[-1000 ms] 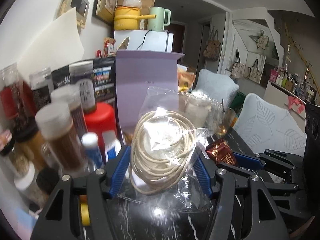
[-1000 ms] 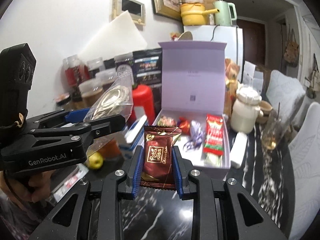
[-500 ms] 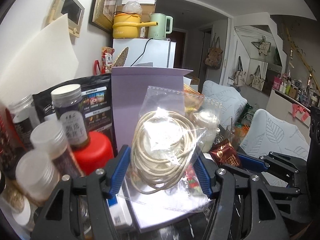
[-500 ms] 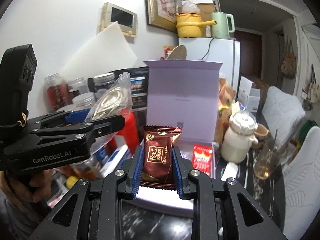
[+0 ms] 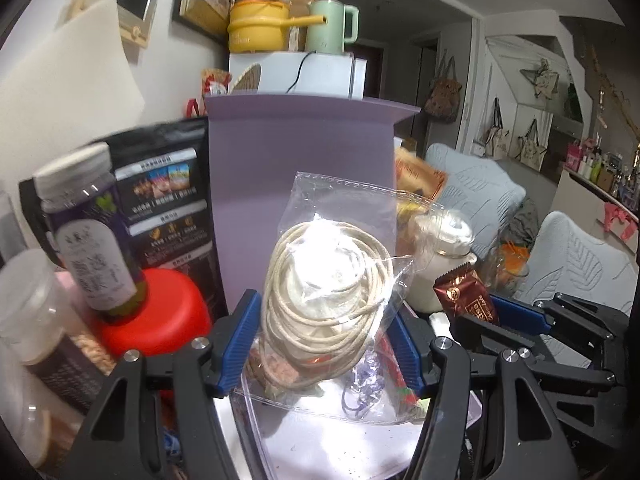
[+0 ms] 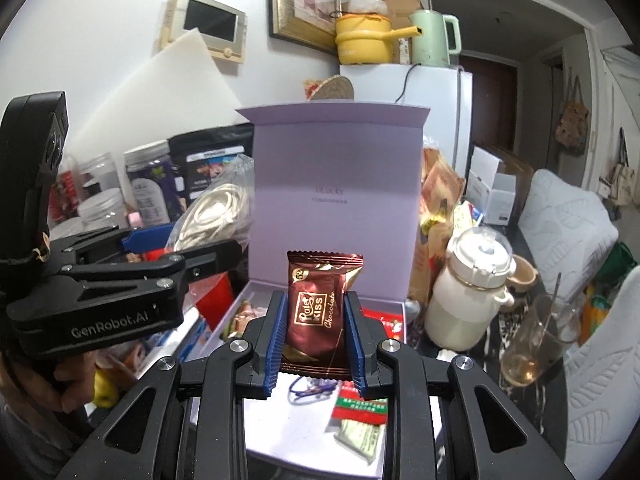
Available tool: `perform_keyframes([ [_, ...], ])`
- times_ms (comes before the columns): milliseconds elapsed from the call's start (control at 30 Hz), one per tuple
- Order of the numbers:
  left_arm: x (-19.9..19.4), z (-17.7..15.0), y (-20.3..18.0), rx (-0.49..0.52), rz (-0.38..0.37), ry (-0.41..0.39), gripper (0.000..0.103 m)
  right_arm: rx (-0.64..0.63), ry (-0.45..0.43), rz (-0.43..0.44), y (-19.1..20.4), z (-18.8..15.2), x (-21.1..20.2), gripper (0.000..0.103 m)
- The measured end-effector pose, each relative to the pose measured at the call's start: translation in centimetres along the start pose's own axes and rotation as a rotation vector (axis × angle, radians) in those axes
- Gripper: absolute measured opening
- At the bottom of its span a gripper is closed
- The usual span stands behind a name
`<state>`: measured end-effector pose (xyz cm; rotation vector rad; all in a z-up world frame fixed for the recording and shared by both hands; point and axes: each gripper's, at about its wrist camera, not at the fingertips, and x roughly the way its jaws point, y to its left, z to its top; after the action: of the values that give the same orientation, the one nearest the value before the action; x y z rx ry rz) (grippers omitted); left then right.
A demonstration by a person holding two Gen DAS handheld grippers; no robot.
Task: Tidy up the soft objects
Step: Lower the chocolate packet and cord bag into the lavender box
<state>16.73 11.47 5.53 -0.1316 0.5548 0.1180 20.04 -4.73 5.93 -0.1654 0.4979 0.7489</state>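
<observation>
My left gripper [image 5: 326, 336] is shut on a clear plastic bag of coiled cream cord [image 5: 324, 300], held upright over the open lilac box [image 5: 300, 184]. The right gripper [image 6: 316, 336] is shut on a brown chocolate packet [image 6: 318, 312], also above the box's white floor [image 6: 304, 432]. In the right wrist view the left gripper [image 6: 188, 256] with its bag of cord [image 6: 218, 216] hangs at the left, a hand under it. In the left wrist view the right gripper [image 5: 492, 312] and chocolate packet [image 5: 466, 300] show at the right. Several small wrapped snacks [image 6: 360, 404] lie in the box.
Jars [image 5: 88, 232], a red lid [image 5: 156, 320] and a black pouch [image 5: 168, 196] crowd the left of the box. A white lidded jar [image 6: 468, 300] and a drinking glass [image 6: 540, 344] stand to its right on the dark marble table. The box's raised lid [image 6: 336, 184] stands behind.
Both grippers have moved forward with their loads, from short of the box to over its inside. The box and lid now loom larger. Neither grip has changed.
</observation>
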Motion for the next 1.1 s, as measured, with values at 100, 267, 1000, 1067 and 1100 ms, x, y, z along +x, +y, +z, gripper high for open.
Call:
perform_keyframes([
  [100, 1.6, -0.6, -0.2, 0.013, 0.008, 0.036, 0.062, 0.008, 0.022, 0.005, -0.6, -0.3, 1.4, 0.028],
  [267, 3.6, -1.7, -0.8, 0.039, 0.021, 0.091, 0.062, 0.023, 0.067, 0.021, -1.3, -1.5, 3.5, 0.028],
  [1000, 7.6, -7.1, -2.0, 0.101, 0.077, 0.267, 0.062, 0.083, 0.235, 0.037, -2.9, -7.5, 7.0, 0.028],
  [1067, 8.0, -7.6, -1.9, 0.101, 0.08, 0.287, 0.062, 0.076, 0.248, 0.042, -2.8, -7.8, 7.3, 0.028],
  [1100, 8.1, -7.7, -1.8, 0.103, 0.081, 0.292, 0.062, 0.074, 0.252, 0.043, -2.8, -8.0, 7.4, 0.028],
])
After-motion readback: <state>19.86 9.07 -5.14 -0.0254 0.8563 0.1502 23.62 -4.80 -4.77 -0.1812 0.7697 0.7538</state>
